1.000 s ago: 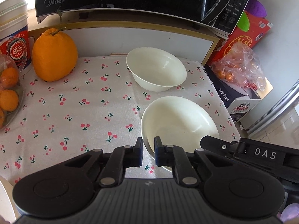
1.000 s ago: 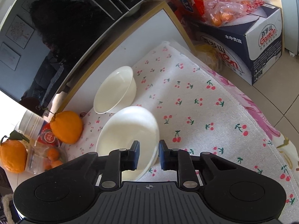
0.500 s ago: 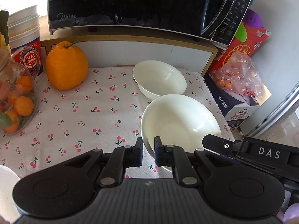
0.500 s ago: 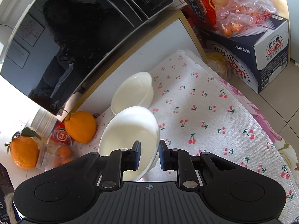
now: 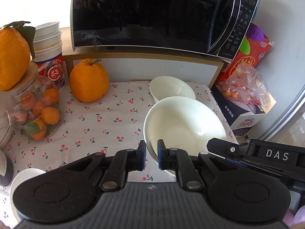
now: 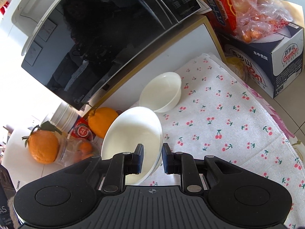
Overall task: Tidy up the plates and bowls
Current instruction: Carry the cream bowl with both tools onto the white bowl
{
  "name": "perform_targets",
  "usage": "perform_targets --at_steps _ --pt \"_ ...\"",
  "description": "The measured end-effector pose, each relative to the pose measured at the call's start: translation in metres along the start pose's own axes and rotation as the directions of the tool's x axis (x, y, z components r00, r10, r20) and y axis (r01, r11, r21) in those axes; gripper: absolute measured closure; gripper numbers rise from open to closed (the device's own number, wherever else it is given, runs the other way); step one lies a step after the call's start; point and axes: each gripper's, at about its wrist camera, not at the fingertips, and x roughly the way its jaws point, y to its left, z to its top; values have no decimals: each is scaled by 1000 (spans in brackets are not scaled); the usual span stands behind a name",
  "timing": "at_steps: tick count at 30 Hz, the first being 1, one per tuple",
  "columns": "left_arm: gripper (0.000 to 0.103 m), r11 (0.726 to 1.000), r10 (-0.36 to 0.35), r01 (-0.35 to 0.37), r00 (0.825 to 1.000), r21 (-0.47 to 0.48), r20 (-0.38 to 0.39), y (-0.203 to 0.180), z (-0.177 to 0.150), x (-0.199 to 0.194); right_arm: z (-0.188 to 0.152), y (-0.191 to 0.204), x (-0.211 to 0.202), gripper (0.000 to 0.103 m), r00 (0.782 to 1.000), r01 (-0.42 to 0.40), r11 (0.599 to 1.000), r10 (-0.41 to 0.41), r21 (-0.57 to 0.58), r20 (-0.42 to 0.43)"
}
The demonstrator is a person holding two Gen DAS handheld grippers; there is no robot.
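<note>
The large white bowl (image 5: 184,126) is clamped at its near rim by the left gripper (image 5: 151,155) and by the right gripper (image 6: 152,157) together. It is held above the cherry cloth (image 5: 99,118), its opening upward and tilted leftward. The small bowl (image 5: 171,88) is seen just behind, upright on the cloth.

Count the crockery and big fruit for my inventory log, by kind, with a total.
Plain white ceramic bowls: 2, the larger held one and the smaller one behind it.
Large loose oranges with stalks: 2, one on the cherry-print cloth, one on the glass jar.
Total: 4.
</note>
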Motion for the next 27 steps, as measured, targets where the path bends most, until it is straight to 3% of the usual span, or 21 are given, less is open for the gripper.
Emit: perform_targets --at_steps 15,27 --pt "92 999 45 -45 999 -28 7 31 -18 -44 -21 42 -10 82 996 -55 998 52 -40 -73" --pt "91 996 52 -52 999 -70 -9 72 -40 -63 -54 79 2 82 988 -53 991 35 -122 -148"
